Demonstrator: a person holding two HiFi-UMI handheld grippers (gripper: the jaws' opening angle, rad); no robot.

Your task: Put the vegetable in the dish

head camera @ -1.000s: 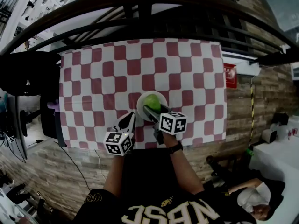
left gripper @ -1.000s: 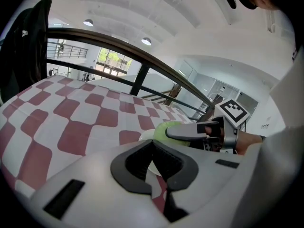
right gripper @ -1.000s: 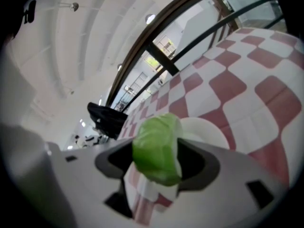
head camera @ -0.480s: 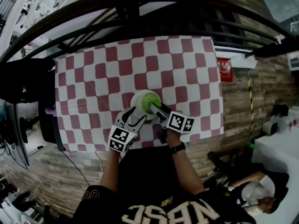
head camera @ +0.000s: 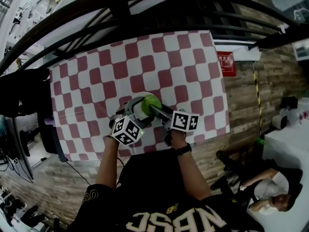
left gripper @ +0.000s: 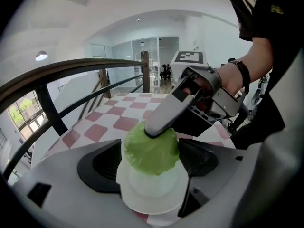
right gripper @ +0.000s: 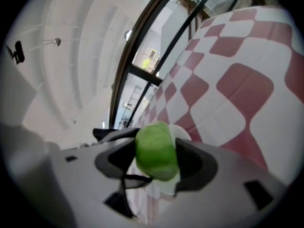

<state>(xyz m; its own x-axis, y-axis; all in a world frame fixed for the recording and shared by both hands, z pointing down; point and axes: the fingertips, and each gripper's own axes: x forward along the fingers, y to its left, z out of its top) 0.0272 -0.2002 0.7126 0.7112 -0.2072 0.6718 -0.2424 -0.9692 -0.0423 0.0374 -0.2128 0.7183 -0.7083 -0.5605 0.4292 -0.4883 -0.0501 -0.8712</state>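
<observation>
A green leafy vegetable (head camera: 151, 102) rests on top of a small white dish (head camera: 138, 109) on the checkered table. My right gripper (head camera: 153, 109) reaches in from the near right and is shut on the vegetable (right gripper: 156, 151), its pads against both sides. One of its fingers (left gripper: 167, 114) lies across the vegetable's top (left gripper: 151, 148). My left gripper (head camera: 135, 112) comes from the near left; its jaws are opening and stand on either side of the dish (left gripper: 152, 194), pads apart from the rim.
The red-and-white checkered cloth (head camera: 159, 62) covers the table. A dark curved railing (head camera: 145, 8) runs along its far side. A red sign (head camera: 225, 63) hangs off the right edge. A person (head camera: 270, 197) sits at the lower right on the brick floor.
My left gripper has moved forward from the table's near edge up to the dish, and its jaws have gone from shut to wide around it. The right gripper stays on the vegetable.
</observation>
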